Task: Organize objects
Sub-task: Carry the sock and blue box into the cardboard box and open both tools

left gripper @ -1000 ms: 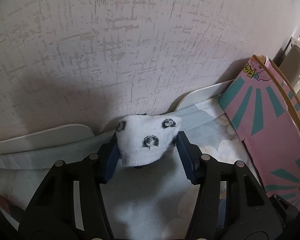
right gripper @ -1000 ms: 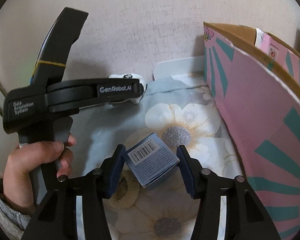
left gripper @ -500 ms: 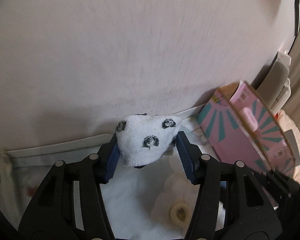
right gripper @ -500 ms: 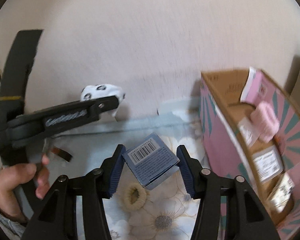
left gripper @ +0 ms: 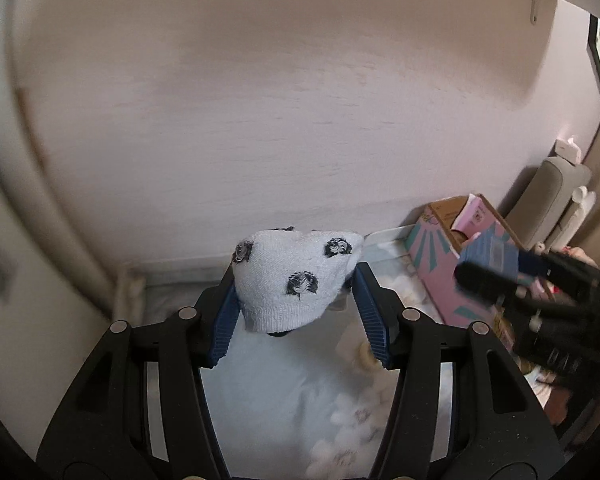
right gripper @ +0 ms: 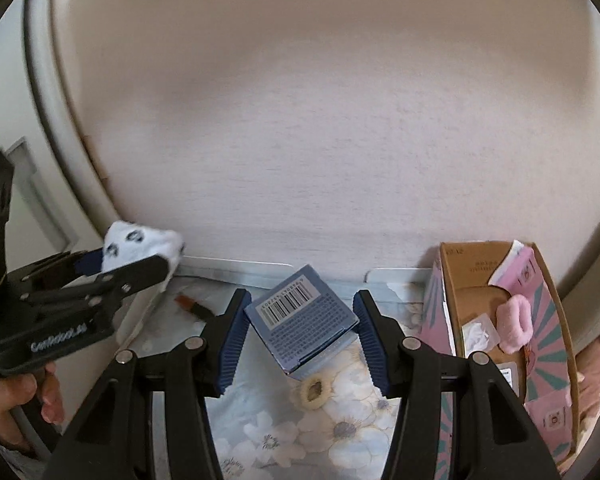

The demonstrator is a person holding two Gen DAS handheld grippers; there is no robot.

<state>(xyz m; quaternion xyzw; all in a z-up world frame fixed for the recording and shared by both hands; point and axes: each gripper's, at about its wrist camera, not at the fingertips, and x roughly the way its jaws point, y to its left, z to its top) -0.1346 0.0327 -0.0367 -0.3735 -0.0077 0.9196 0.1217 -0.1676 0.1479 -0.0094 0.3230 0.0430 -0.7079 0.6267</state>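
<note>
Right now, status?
Left tongs shut on sock. Right tongs shut on blue box. Pink carton open, path clear.

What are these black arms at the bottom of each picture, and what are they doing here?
They are not robot arms. A person holds a hand tool with a two-finger claw in each hand, and a camera on each tool looks forward along its fingers. One picture comes from the left claw, which is shut on a white sock with dark spots. The other comes from the right claw, which grips a small blue box with a barcode. Below lies a flowered bedsheet. To the right stands an open pink cardboard box holding a pink scrunchie. A hand holds the left tool.
</note>
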